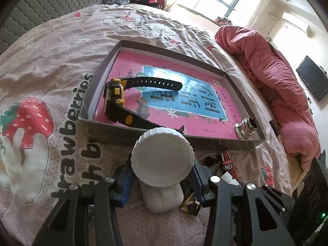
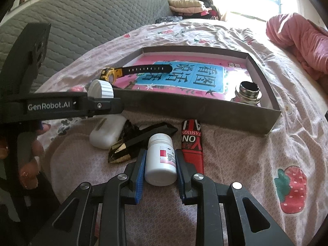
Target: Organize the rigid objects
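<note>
1. Two grippers work over a bed w/ a strawberry-print sheet [image 1: 51,78]. Far left of the right wrist view: a hand [image 2: 30,153] wraps the handle of the left gripper [image 1: 163,176], thumb and fingertips showing, tool angled down toward the tray.
2. Left gripper's fingers, moderately spread, clamp a white ribbed cap [image 1: 163,156] at its sides; cap is held up just before the tray's near wall, above a white case [image 1: 162,196] lying on the sheet.
3. Tray [image 1: 98,75], shallow cardboard, sits mid-bed w/ a pink book [image 1: 207,123] flat inside. Watch [image 1: 116,96], yellow/black, stands on edge in the left part of the tray, strap stretching right.
4. Below the tray on the sheet: black-and-gold item [image 2: 131,147], then a red tube [image 2: 192,143].
5. Right gripper [image 2: 161,164] points down; narrow-set fingers grip a white pill bottle [image 2: 161,160] by its sides, betw. the black-gold item and red tube.
6. Metal bottle [image 2: 248,94] sits in the tray's near-right corner. Pink blanket [image 1: 276,78] bunched far right.
</note>
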A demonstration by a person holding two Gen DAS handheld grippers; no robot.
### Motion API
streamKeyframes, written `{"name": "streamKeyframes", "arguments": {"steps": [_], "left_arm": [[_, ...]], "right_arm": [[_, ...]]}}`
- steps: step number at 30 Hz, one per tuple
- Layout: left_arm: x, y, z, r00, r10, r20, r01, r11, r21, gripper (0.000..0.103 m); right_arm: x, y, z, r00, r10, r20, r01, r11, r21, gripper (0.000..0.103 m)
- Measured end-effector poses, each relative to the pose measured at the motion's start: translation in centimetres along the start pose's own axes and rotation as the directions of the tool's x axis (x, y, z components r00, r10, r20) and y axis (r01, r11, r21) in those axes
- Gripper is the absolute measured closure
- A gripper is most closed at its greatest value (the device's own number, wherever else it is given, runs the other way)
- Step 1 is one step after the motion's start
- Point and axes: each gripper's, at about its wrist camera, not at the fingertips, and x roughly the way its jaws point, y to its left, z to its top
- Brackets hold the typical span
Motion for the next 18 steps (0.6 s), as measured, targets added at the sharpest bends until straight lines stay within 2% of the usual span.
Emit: {"name": "streamKeyframes", "arguments": {"steps": [18], "left_arm": [[-1.5, -1.3, -0.5, 0.999, 0.03, 0.028, -0.032, 0.998, 0.057, 0.055]], "right_arm": [[-2.0, -0.6, 0.8, 0.998, 0.008, 0.069, -0.01, 1.0, 0.027, 0.076]]}}
